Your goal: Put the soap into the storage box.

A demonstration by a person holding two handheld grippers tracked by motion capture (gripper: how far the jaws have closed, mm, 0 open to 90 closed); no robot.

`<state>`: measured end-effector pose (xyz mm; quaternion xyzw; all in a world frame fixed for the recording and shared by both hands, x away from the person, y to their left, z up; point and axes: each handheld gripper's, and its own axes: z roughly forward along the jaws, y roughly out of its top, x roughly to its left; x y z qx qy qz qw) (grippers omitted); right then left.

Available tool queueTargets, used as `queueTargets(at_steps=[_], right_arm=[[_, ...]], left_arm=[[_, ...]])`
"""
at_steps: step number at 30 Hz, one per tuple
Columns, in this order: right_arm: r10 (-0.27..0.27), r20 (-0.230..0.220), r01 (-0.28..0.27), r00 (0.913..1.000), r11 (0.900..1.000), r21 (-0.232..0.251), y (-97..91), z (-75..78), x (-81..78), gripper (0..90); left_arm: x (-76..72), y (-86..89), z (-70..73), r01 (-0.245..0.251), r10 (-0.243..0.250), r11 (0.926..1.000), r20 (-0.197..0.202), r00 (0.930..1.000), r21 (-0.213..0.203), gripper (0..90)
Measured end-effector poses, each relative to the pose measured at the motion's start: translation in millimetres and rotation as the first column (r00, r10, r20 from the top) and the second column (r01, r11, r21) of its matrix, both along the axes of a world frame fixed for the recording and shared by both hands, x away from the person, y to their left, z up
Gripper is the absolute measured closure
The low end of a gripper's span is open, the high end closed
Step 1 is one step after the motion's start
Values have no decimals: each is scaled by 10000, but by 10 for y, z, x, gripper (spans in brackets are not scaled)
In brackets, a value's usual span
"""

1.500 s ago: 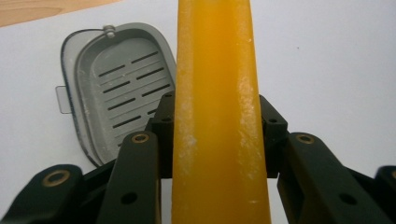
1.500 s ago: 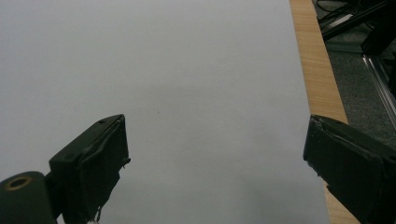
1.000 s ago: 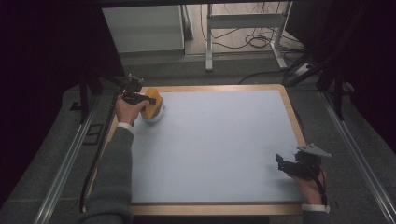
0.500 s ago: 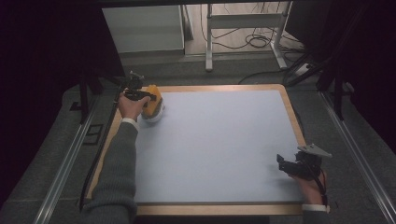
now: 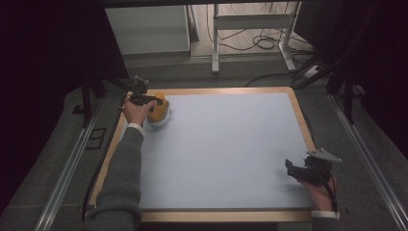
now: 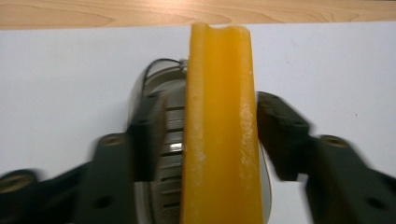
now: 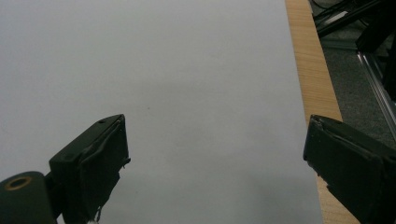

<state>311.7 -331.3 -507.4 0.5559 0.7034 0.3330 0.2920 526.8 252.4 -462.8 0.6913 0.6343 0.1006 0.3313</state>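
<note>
Progress looks early: left gripper [image 6: 212,140] straddles the upright orange piece [image 6: 219,130] on a white-and-metal object [image 5: 159,119] at the desk's [image 5: 231,154] far-left corner, jaws spread, not clamped. Right gripper [image 7: 215,172] waits spread near the right edge.

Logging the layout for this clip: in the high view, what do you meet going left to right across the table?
Left gripper at the orange object near the far-left corner → bare stretch of the white table → right gripper with its grey plate, near the front-right edge.
</note>
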Motion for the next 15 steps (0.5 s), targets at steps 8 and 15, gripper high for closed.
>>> queueTargets(at_steps=[8,15], right_arm=[[103,7,-103,9999,9999,-56,25,8,-3,68],[135,-36,-135,9999,9999,-104,52,-4,2,67]], left_arm=[[-181,54,180,-160,147,9994,394,9991,322,194],[-313,118,178,-114,102,9998,678,9976,170,167]])
